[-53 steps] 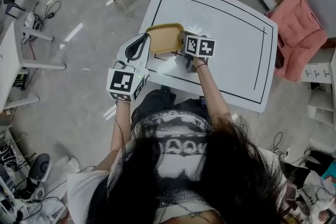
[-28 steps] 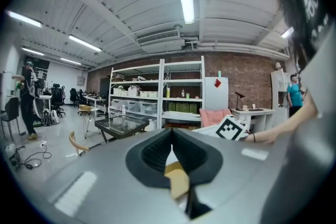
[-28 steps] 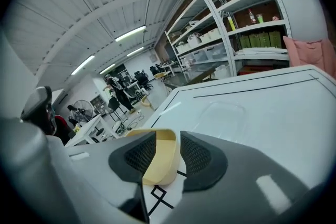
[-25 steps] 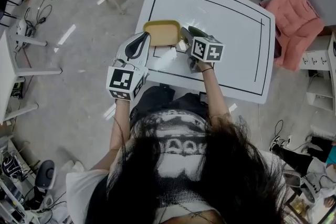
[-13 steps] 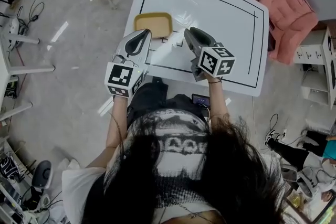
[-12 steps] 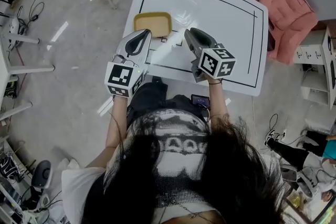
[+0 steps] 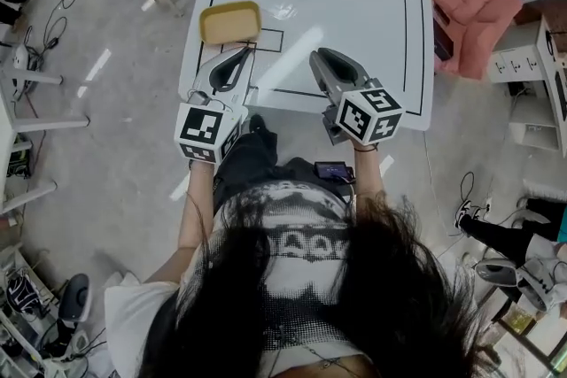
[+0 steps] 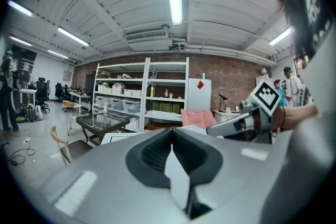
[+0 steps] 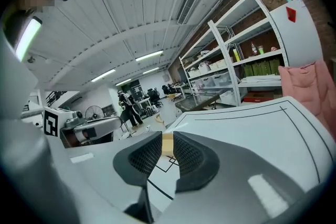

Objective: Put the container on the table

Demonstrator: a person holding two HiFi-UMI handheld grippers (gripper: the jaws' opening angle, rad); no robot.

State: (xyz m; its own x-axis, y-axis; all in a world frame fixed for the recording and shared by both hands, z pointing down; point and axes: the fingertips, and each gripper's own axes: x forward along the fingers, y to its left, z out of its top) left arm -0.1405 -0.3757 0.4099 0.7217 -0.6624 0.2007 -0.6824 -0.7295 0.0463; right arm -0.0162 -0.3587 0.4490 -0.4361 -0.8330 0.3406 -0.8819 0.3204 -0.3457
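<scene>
White table point(image 7: 354, 22) on grey floor point(image 7: 115, 146); left gripper point(image 7: 239, 59) together, right gripper point(image 7: 322, 61) apart, mid-closure, empty.

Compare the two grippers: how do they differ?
The left gripper has its jaws meeting at the tips; the right gripper has them slightly apart, having just been closing. The left gripper is nearer the yellow container than the right gripper. Both are empty.

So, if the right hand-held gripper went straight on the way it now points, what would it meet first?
Probably the white table: the right hand-held gripper tilts slightly down over it. Its jaws have just been closing on nothing; the yellow container shows far beyond the gap. Depth is unclear.
</scene>
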